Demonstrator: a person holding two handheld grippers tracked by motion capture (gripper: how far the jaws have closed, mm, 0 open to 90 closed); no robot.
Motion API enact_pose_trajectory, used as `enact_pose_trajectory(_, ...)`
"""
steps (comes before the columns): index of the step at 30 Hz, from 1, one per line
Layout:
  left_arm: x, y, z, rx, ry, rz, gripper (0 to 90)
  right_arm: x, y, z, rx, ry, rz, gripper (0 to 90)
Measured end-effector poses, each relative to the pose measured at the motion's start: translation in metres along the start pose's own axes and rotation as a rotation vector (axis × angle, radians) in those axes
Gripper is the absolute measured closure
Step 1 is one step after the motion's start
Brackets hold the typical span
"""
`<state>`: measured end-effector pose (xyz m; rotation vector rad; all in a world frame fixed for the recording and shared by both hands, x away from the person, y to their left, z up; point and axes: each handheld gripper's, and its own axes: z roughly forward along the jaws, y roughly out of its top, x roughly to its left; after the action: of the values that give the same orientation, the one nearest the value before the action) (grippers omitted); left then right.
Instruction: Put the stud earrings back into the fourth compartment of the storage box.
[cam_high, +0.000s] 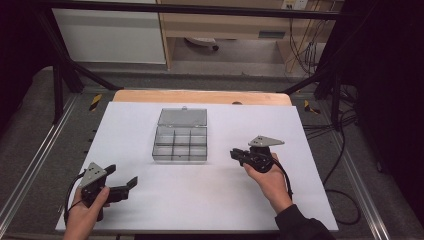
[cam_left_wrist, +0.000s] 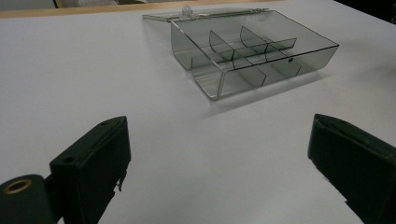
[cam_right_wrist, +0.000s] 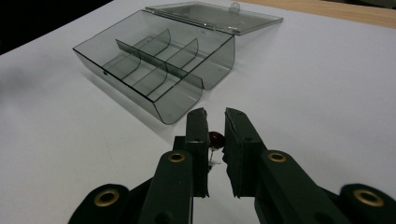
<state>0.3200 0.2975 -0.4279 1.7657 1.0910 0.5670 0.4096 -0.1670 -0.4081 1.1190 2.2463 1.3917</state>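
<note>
One small dark red piece (cam_right_wrist: 215, 138) is pinched in your right hand-held gripper (cam_right_wrist: 215, 126) just short of the open, empty compartment box (cam_high: 179, 142) mid-bench, so placing it remains, while your left hand-held gripper (cam_high: 122, 180) waits spread wide.

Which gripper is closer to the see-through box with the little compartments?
The right gripper is nearer; it sits just off the box's right side, pinching a small dark red thing. The left gripper is farther off, toward the table's near left.
</note>
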Motion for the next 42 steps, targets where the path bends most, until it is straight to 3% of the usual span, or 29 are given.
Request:
enact_pose_trajectory(16,0.000,0.000,0.000,0.001,0.002,0.002,6.0,0.035,0.029,0.037,-0.010,0.085,-0.034,80.2)
enact_pose_trajectory(27,0.000,0.000,0.000,0.005,0.003,0.001,6.0,0.052,0.046,0.046,-0.025,0.116,-0.043,80.2)
enact_pose_trajectory(39,-0.001,0.000,0.000,0.009,0.007,0.003,6.0,0.056,0.047,0.066,-0.022,0.154,0.059,80.2)
enact_pose_trajectory(42,0.000,0.000,0.000,0.008,0.005,-0.001,6.0,0.055,0.048,0.075,-0.022,0.176,0.109,80.2)
